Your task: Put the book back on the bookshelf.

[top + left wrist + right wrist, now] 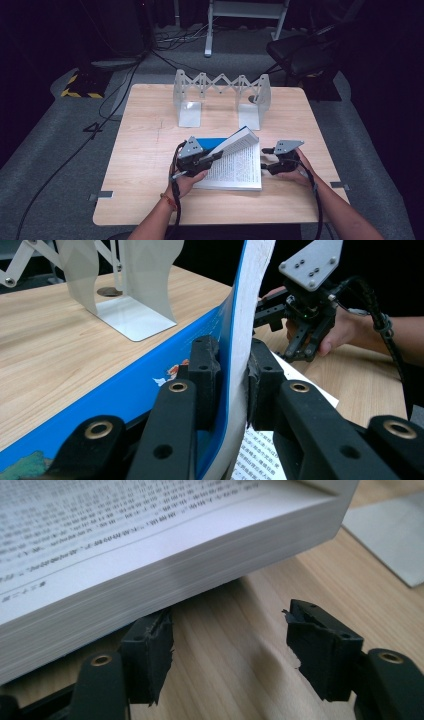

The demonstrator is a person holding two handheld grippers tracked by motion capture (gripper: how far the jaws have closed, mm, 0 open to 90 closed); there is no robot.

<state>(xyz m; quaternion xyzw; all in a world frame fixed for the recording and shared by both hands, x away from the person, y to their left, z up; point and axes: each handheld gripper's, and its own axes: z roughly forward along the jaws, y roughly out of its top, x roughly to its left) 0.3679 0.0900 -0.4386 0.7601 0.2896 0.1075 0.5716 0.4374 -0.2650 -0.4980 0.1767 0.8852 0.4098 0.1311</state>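
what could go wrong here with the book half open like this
1. The left gripper pinches the blue cover and a thin sheaf of pages of the book; pulling further might crease or tear them.
2. The right gripper is open at the page block's edge, holding nothing, so the book could slide on the table.

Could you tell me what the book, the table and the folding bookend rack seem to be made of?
Book: paper pages with printed text, under a glossy blue cover, probably coated card since it bends in the left gripper. Table: light wood or wood-look laminate, matte, with visible grain. Bookend rack: thin sheet metal by its look, pale grey, smooth, with riveted scissor links.
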